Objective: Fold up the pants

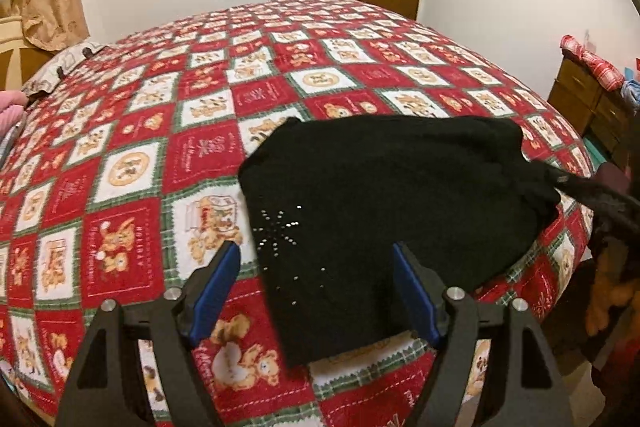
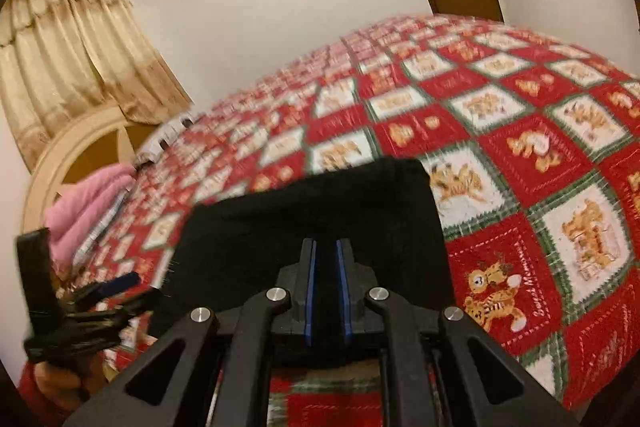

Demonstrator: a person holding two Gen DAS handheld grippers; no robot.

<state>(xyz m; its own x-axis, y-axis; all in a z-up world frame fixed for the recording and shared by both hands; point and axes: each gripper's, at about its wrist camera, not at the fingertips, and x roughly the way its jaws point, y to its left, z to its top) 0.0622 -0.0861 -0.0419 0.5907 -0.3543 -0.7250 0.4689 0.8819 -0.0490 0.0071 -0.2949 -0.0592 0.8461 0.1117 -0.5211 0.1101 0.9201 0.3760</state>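
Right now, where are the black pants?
The black pants lie on the bed's red quilt near its front edge, between both grippers; the right gripper pinches them.

The only readable writing is on the red, white and green checked bedspread with bear pictures [image 1: 132, 163]. In the left wrist view, a red square at about nine o'clock carries white stitched capitals reading "HOLIDAY", turned sideways beside a bear in a cap. In the right wrist view, a red square [image 2: 504, 287] at about four o'clock shows a script line along its right side that seems to read "Beary Memories". Script on other squares is too blurred to read.
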